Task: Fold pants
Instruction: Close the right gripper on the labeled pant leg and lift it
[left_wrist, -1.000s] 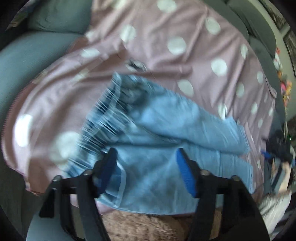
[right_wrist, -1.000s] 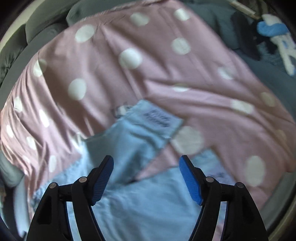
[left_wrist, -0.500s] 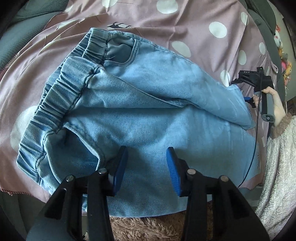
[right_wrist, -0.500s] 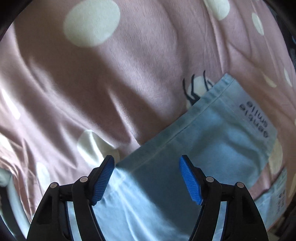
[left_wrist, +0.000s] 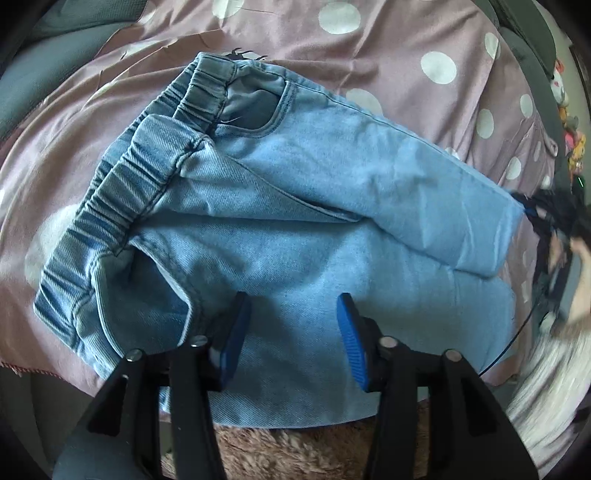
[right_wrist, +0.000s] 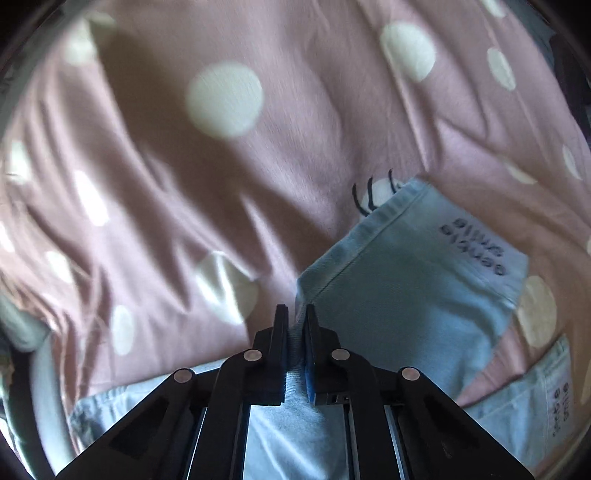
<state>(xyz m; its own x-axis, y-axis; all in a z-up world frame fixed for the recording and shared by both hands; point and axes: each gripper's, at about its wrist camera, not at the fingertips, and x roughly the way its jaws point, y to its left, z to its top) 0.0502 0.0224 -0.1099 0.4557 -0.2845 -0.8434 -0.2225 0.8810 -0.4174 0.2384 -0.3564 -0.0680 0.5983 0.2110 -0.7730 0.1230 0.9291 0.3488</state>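
Your left gripper (left_wrist: 291, 332) hung spread apart over the pants (left_wrist: 295, 206), which lay across the spotted pink sheet (left_wrist: 406, 55), waistband (left_wrist: 122, 206) at nine o'clock. Only your right wrist view showed the right gripper (right_wrist: 295, 325) pinched on a leg hem (right_wrist: 388, 288) at three o'clock.

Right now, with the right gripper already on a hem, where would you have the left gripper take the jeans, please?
Probably the elastic waistband, approached from the jeans' left edge. It lies bunched and raised, a thick ridge to pinch. The left gripper hovers open over flat denim, while the right gripper pinches the leg hem.
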